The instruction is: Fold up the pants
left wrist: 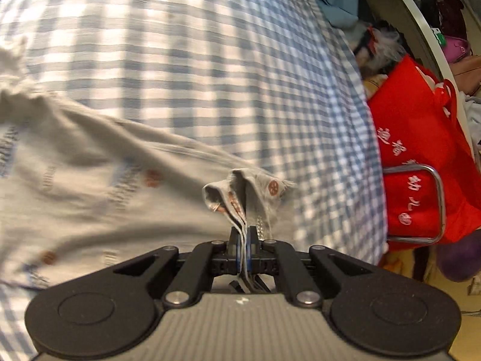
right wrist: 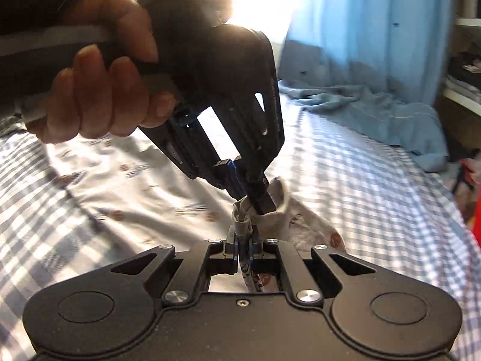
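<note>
The pants point(left wrist: 90, 162) are pale grey with small red round prints and lie spread on the blue-and-white checked bed sheet point(left wrist: 186, 60). My left gripper point(left wrist: 244, 234) is shut on a bunched edge of the pants, lifted a little off the bed. In the right wrist view my right gripper point(right wrist: 243, 237) is shut on another bunched part of the pants point(right wrist: 303, 225). The left gripper point(right wrist: 249, 198), held by a hand point(right wrist: 99, 90), pinches the same edge just beyond it, the two almost touching.
A red bag point(left wrist: 421, 150) with white characters sits in a metal-framed holder point(left wrist: 439, 204) beside the bed's right edge. A blue cloth point(right wrist: 375, 111) lies crumpled at the far end of the bed below a blue curtain point(right wrist: 375, 24). Shelves with clutter point(left wrist: 445, 15) stand beyond.
</note>
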Motion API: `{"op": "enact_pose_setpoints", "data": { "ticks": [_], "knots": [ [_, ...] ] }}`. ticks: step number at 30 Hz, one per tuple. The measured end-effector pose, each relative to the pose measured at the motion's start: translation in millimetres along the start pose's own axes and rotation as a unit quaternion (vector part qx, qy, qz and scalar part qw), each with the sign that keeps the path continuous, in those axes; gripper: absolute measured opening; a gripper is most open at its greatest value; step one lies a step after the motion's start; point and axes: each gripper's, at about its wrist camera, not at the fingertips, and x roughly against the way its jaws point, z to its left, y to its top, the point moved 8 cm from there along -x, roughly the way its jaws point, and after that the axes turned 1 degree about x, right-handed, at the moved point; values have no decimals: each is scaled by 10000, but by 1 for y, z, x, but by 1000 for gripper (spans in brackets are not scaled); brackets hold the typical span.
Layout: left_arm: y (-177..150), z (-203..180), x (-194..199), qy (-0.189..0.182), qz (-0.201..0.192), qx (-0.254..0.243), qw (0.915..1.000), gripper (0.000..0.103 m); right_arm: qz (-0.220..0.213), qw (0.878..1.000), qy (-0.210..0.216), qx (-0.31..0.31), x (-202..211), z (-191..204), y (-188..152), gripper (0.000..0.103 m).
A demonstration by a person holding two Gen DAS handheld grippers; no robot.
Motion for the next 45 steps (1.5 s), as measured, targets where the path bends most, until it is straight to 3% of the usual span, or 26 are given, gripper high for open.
{"op": "enact_pose_setpoints", "data": {
  "ticks": [4, 7, 9, 11, 13, 16, 18, 19, 22, 26, 32, 38, 45],
  "knots": [
    [-1, 38, -8, 168, -30, -223, 9996, 3, 253, 9995, 159, 74, -33, 39, -5, 6],
    [-3, 58, -15, 205, 39, -261, 9994, 10, 547, 9983, 181, -6, -54, 58, -16, 6],
    [-4, 64, -16, 150, -7, -236, 9996, 22, 696, 9975, 118, -52, -64, 64, -24, 6],
    [-4, 68, -15, 32, -77, -161, 9998, 46, 758, 9970, 49, -130, -67, 66, -30, 6],
    [-4, 72, -13, -189, -97, -127, 9997, 50, 753, 9970, -14, -179, -68, 69, -31, 7],
    [-3, 72, -16, -305, -58, -117, 9994, 65, 765, 9968, -103, -194, -72, 75, -33, 8],
    [-1, 72, -20, -233, -8, -142, 9996, 63, 767, 9967, -153, -217, -72, 76, -35, 8],
    [-1, 72, -22, -184, 12, -176, 9997, 56, 762, 9967, -177, -216, -73, 78, -35, 9],
    [-2, 74, -25, 56, 109, -191, 9997, 21, 771, 9964, -232, -261, -71, 79, -37, 11],
    [-2, 77, -26, 85, 56, -52, 9999, 5, 798, 9959, -275, -325, -71, 77, -35, 11],
    [-6, 56, -16, 203, -140, -449, 9987, 3, 851, 9950, -382, -358, -65, 75, -32, 9],
    [-2, 42, 2, 149, -120, -518, 9985, 2, 788, 9951, -499, -340, -48, 74, -20, 6],
    [10, 43, 59, -95, -223, -658, 9975, 2, 590, 9975, -387, -102, -28, 82, 24, 5]
  ]
}}
